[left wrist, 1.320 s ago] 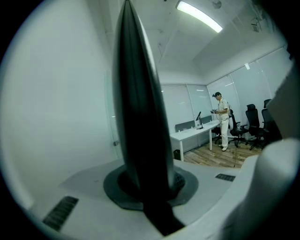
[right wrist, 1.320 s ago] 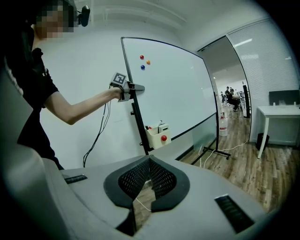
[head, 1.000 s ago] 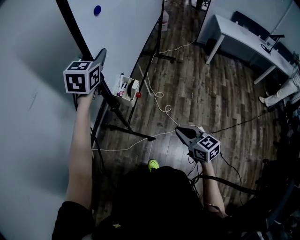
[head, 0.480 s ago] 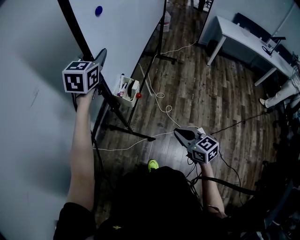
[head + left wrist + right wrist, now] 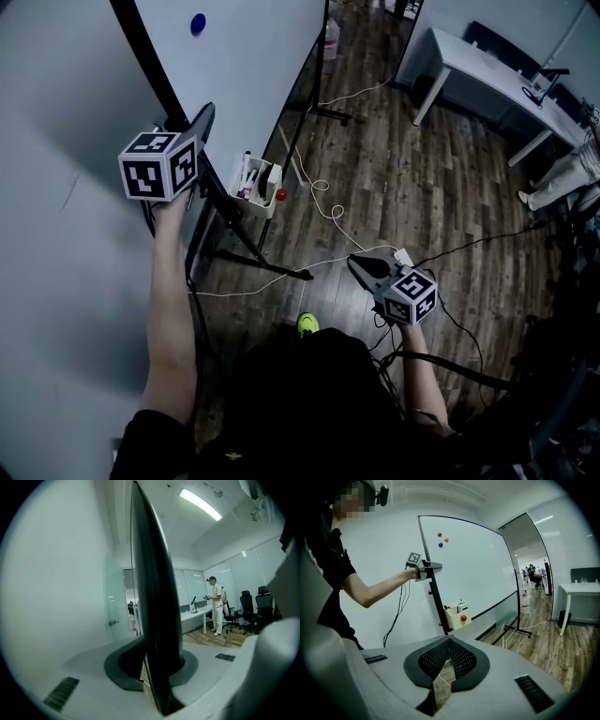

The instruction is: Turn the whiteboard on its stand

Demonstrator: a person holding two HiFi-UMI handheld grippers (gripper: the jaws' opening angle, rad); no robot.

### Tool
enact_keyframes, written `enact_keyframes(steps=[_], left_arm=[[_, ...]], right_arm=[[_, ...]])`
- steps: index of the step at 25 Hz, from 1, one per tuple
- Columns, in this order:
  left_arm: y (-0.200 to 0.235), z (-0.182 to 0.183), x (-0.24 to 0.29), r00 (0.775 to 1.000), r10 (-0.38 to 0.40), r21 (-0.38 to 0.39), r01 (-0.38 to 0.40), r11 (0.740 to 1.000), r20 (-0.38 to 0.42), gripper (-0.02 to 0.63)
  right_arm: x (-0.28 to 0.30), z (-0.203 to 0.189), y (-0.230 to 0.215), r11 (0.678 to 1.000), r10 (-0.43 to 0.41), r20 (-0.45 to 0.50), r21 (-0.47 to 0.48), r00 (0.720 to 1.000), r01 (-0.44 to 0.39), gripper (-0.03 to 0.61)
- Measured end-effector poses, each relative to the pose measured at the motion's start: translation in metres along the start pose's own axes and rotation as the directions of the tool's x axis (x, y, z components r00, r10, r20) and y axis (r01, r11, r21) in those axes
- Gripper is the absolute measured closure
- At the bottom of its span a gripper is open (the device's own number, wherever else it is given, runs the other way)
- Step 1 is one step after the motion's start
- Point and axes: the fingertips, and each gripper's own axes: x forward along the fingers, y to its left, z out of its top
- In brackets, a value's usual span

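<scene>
**Head view.**
- Whiteboard (image 5: 244, 66): I see it upright on its stand (image 5: 267, 265), at the upper left, seen steeply from above.
- Left gripper (image 5: 201, 116): raised on an outstretched arm, with its tip at the board's black frame edge (image 5: 150, 58).
- Blue magnet (image 5: 197, 22): on the board face.
- White tray (image 5: 253, 178): hangs on the board's lower edge, with a red ball (image 5: 280, 195) on its side.
- Right gripper (image 5: 362, 267): low, over the wooden floor (image 5: 403, 187), well apart from the board.
- White cable (image 5: 323, 202): loops across the floor.
- White desk (image 5: 473, 66): at the upper right.

**Left gripper view.**
- I read both pads clamped on the black frame edge, which stands upright between the jaws.
- A second person (image 5: 216, 604) stands far off near office chairs (image 5: 255, 606).
- A ceiling light (image 5: 199, 503) is overhead.

**Right gripper view.**
- The jaws are together at their tips, with nothing between them.
- Beyond them I see the whole board face-on, carrying red, orange (image 5: 446, 539) and blue magnets.
- The left gripper is fastened on the frame's left edge, above the tray.
</scene>
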Motion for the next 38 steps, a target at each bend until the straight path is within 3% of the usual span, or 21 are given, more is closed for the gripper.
enact_keyframes(steps=[8, 13, 23, 29, 38], left_arm=[[-0.005, -0.016, -0.048, 1.000, -0.003, -0.001, 0.003, 1.000, -0.011, 0.551], [-0.002, -0.048, -0.111, 1.000, 0.001, 0.003, -0.001, 1.000, -0.016, 0.548], [-0.010, -0.004, -0.173, 0.998, -0.007, 0.021, 0.008, 1.000, -0.054, 0.546], [-0.001, -0.059, -0.237, 1.000, -0.017, -0.003, 0.016, 1.000, -0.019, 0.548], [0.000, -0.058, -0.252, 0.999, -0.009, -0.013, 0.010, 1.000, 0.036, 0.545]], right_arm=[[0.004, -0.007, 0.012, 1.000, -0.006, 0.002, -0.001, 1.000, 0.006, 0.583], [0.022, -0.023, 0.053, 1.000, 0.021, 0.004, -0.005, 1.000, -0.021, 0.582], [0.008, 0.037, 0.103, 0.998, 0.038, 0.030, -0.050, 0.999, -0.037, 0.583], [0.033, -0.006, 0.165, 0.996, 0.039, 0.028, -0.082, 0.999, -0.037, 0.582], [0.044, -0.011, 0.212, 0.992, 0.075, 0.017, -0.106, 0.997, -0.073, 0.583]])
